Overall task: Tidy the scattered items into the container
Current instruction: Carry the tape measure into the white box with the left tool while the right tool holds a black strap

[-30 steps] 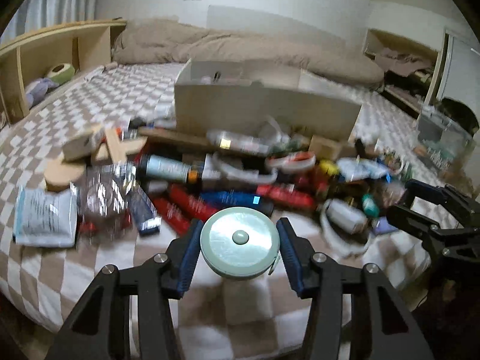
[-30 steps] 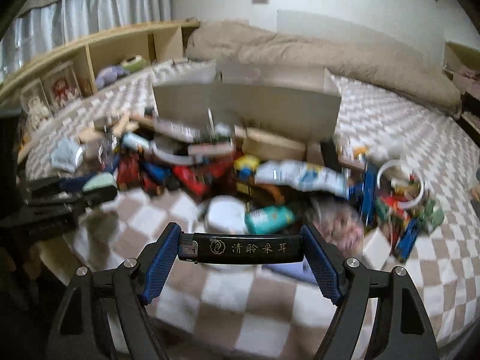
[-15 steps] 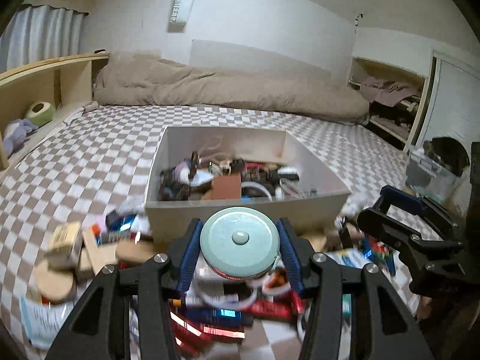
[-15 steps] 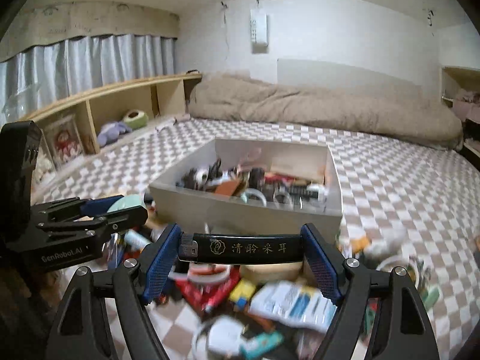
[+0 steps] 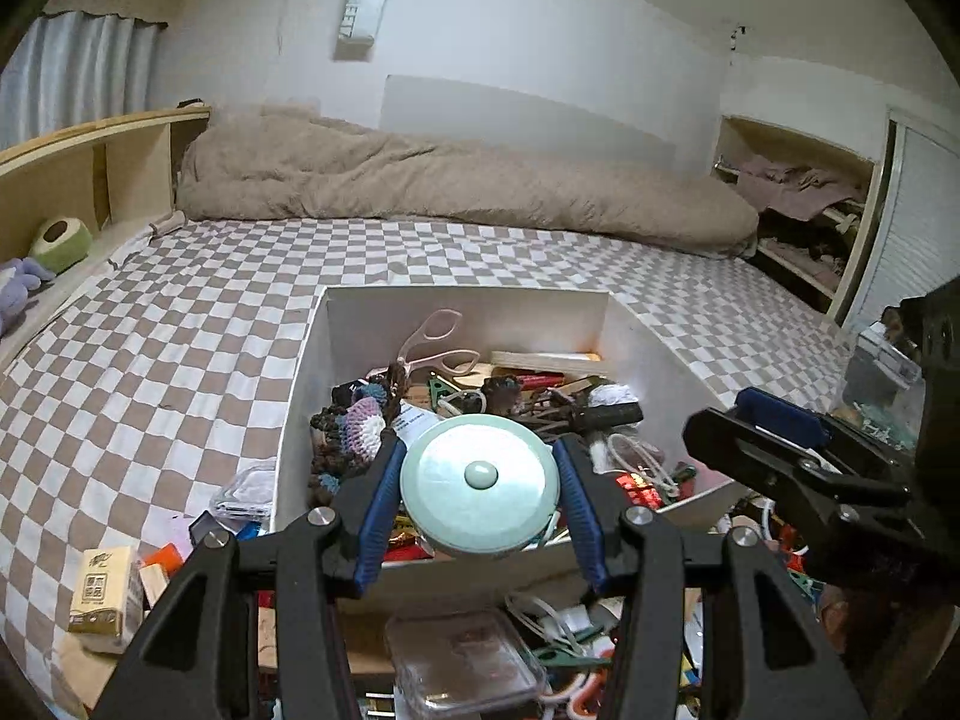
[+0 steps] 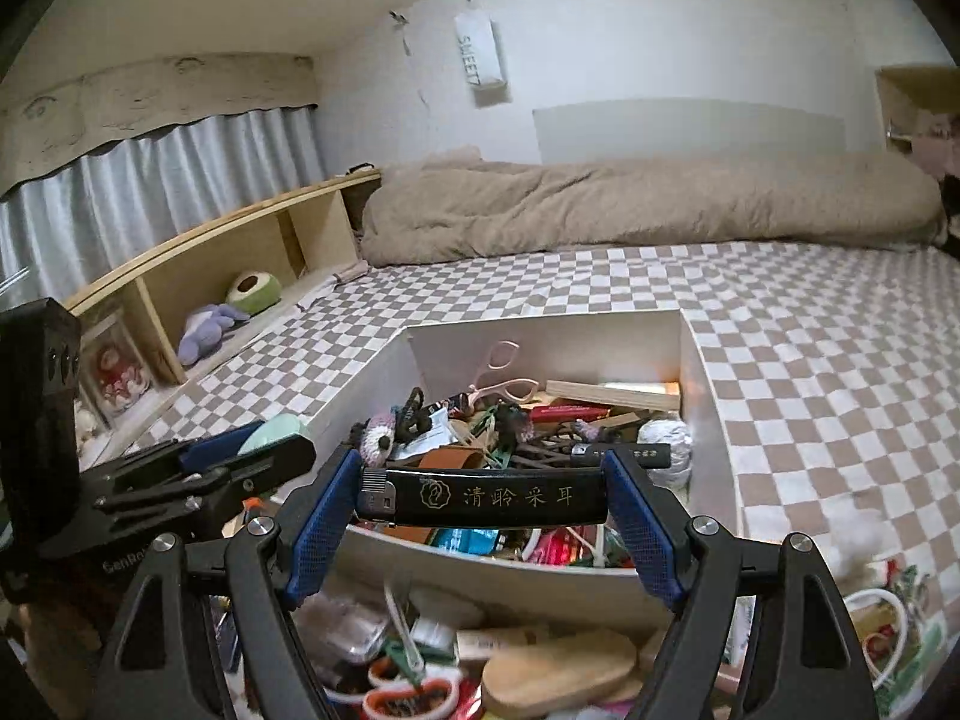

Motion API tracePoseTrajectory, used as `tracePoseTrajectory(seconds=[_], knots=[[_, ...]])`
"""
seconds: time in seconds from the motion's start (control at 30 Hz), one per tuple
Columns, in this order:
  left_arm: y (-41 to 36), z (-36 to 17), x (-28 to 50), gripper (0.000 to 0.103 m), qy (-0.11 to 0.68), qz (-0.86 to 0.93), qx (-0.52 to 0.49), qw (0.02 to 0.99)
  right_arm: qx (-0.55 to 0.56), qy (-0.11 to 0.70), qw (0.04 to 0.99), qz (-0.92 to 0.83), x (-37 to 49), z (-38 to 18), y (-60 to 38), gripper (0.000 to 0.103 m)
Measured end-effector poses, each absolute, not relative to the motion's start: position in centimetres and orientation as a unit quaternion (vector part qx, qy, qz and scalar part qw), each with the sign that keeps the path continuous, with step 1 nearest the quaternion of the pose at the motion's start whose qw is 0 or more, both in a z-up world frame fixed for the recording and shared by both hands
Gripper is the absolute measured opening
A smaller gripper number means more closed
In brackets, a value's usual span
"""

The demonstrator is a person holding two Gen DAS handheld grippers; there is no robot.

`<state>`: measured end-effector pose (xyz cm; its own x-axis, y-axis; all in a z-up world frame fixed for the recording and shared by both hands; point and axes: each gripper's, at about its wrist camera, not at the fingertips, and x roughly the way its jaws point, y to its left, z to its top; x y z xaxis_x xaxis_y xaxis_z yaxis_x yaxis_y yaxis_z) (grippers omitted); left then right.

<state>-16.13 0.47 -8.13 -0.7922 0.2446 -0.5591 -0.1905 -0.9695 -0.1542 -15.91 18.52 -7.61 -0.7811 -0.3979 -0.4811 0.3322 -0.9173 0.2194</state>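
Observation:
My left gripper is shut on a round pale green tape measure and holds it over the near edge of the white box. My right gripper is shut on a black bar-shaped case with gold characters, held above the near wall of the same box. The box is full of small items, including pink scissors and a crochet piece. The left gripper also shows at the left of the right wrist view, and the right gripper at the right of the left wrist view.
Scattered items lie on the checkered bed in front of the box: a clear plastic case, a tissue pack, a wooden oval piece, orange-handled scissors. A beige duvet lies at the back. A wooden shelf runs along the left.
Both grippers rose and moved forward from over the scattered pile to above the box's near edge, each still holding its item.

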Motion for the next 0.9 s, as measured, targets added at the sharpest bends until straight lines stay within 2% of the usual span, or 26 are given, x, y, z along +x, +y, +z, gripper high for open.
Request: tracePoseTrajectory(seconds=[0.83,0.87,0.9], knots=[[0.2,-10.0,-21.5,0.050,-0.021,0.917,-0.390,0.082,0.373,-0.009,0.179,-0.911,-22.8,-9.6,17.5,0.081],[0.2,-10.1,-21.5,0.051,-0.020,0.915,-0.395,0.082,0.378,-0.008,0.180,-0.908,-22.9,-9.7,17.5,0.081],[0.2,-10.1,-21.5,0.055,-0.020,0.914,-0.397,0.080,0.383,-0.005,0.179,-0.906,-22.9,-9.9,17.5,0.081]])
